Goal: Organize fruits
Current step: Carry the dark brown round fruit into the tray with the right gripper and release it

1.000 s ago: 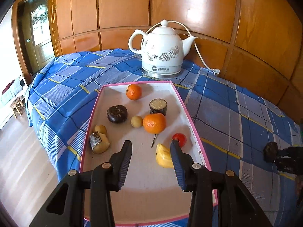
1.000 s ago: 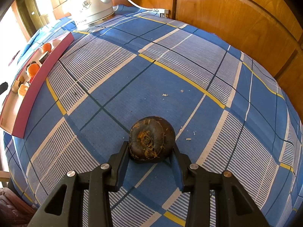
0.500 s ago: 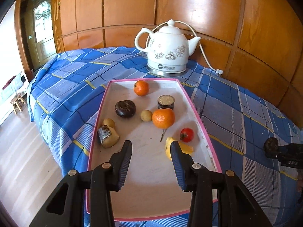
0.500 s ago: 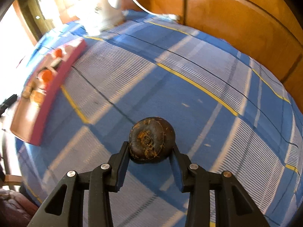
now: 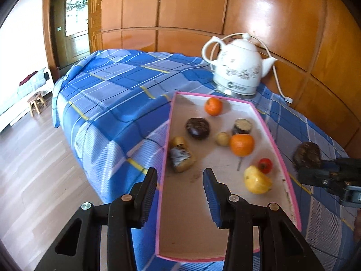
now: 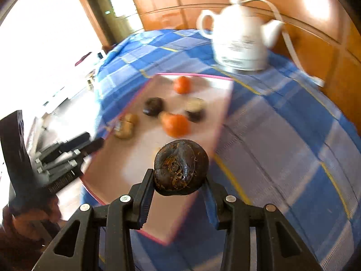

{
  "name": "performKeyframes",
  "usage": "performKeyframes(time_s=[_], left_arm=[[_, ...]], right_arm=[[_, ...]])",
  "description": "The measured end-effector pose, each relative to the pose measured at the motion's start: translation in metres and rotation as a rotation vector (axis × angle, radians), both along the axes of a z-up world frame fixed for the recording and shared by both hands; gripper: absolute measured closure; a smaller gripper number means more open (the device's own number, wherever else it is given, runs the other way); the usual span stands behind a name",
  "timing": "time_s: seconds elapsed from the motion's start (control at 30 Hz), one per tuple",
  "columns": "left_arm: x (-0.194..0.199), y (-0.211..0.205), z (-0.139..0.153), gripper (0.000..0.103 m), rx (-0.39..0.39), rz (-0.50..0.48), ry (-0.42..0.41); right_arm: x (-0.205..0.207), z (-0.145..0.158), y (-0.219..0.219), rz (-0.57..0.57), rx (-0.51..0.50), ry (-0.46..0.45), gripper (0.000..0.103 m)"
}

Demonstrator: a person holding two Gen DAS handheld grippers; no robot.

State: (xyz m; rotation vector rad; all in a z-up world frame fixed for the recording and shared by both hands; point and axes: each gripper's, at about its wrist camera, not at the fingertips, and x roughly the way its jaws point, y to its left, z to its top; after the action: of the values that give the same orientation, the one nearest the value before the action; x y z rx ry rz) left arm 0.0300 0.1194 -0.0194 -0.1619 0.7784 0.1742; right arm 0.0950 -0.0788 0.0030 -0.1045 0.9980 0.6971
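Over tray [image 6: 126,158] at 3 o'clock edge: right gripper [image 6: 178,184] clamps brown fruit [image 6: 180,168], undropped; left gripper [image 5: 179,181] empty, open.

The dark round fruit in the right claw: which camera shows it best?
The right wrist view: the dark round fruit sits close and sharp, clamped between the right claw's fingers. The left wrist view shows it small, at the frame edge.

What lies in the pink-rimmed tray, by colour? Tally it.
Orange round fruits: 2
Dark brown pieces: 2
Tan pieces: 2
Small red fruit: 1
Yellow fruit: 1
Total in tray: 8
Outside, in right gripper, dark round fruit: 1
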Motion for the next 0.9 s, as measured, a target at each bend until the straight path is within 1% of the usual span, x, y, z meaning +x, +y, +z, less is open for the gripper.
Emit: performKeyframes(time_s=[0.17, 0.27, 0.33, 0.5, 0.7, 0.9], left_arm=[[-0.004, 0.013, -0.001, 0.06, -0.013, 0.026, -0.006], [-0.006, 0.016, -0.003, 0.06, -0.021, 0.033, -0.004], [-0.006, 0.018, -0.005, 0.06, -0.026, 0.032, 0.0], [-0.005, 0.016, -0.008, 0.06, -0.032, 0.022, 0.008], [-0.004, 0.01, -0.008, 0.06, -0.03, 0.012, 0.006], [-0.006, 0.006, -0.004, 0.06, -0.021, 0.005, -0.001]], right_arm=[[0.015, -0.007, 0.054, 0.056, 0.006, 0.024, 0.062], [0.024, -0.017, 0.074, 0.067, 0.0, 0.038, 0.062], [0.032, -0.026, 0.082, 0.052, -0.013, 0.05, 0.062], [0.043, -0.041, 0.083, 0.019, -0.035, 0.071, 0.062], [0.036, -0.036, 0.069, 0.004, -0.029, 0.051, 0.062], [0.026, -0.032, 0.066, 0.0, -0.031, 0.022, 0.062]])
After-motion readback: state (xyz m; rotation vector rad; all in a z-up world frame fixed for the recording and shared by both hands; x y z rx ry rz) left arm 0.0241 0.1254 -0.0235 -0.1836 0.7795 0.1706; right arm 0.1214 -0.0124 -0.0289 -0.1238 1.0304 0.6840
